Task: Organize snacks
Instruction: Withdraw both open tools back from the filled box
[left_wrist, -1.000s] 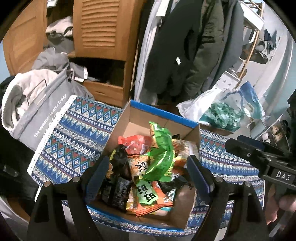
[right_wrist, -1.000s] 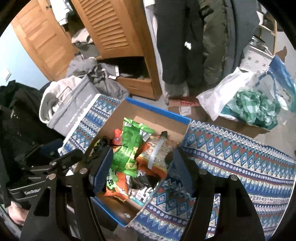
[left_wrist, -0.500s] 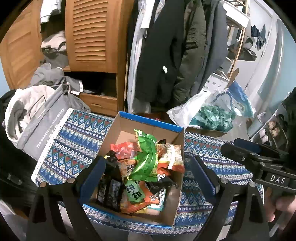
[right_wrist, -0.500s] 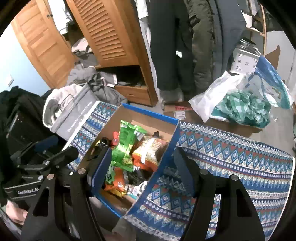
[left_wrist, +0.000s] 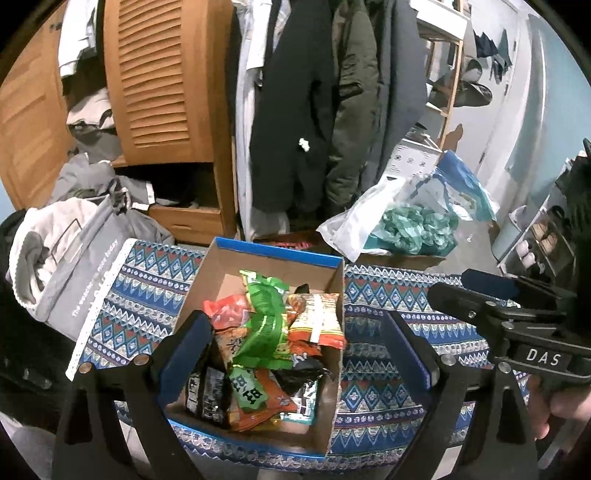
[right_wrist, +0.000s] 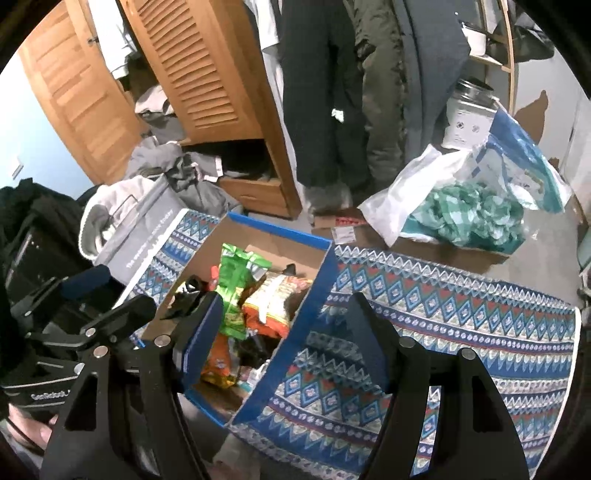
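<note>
Both grippers spread wide, nothing between the fingers. Left gripper (left_wrist: 295, 354) hangs above the box of snacks; right gripper (right_wrist: 286, 339) sits off to that box's right side, over its blue wall and the cloth.

Cardboard box (left_wrist: 273, 254): blue rim, brown inside, open top, loosely piled with packets. Green packet (left_wrist: 264, 325) lies on top, running front to back. Orange-and-white packet (left_wrist: 317, 321) is just right of it, touching. Red packet (left_wrist: 225, 308) is at the left behind the green one, black packet (left_wrist: 207, 391) at front left, orange packet with green label (left_wrist: 255, 395) at front centre. Far end of the box floor is bare cardboard.

Box rests on a patterned cloth (left_wrist: 384, 373) in blue, white and red zigzags, which covers the surface to both sides. Behind it: wooden louvred wardrobe door (left_wrist: 162, 81), dark coats (left_wrist: 325, 110) hanging, grey bag (left_wrist: 85, 266) with clothes at left, white plastic bag (left_wrist: 373, 218) with green checked fabric at right.

From the left wrist view, the left finger overlaps the box's front-left corner near the black packet; the right finger is over the cloth just outside the box's right wall. Packets are below the fingers, not touched.
</note>
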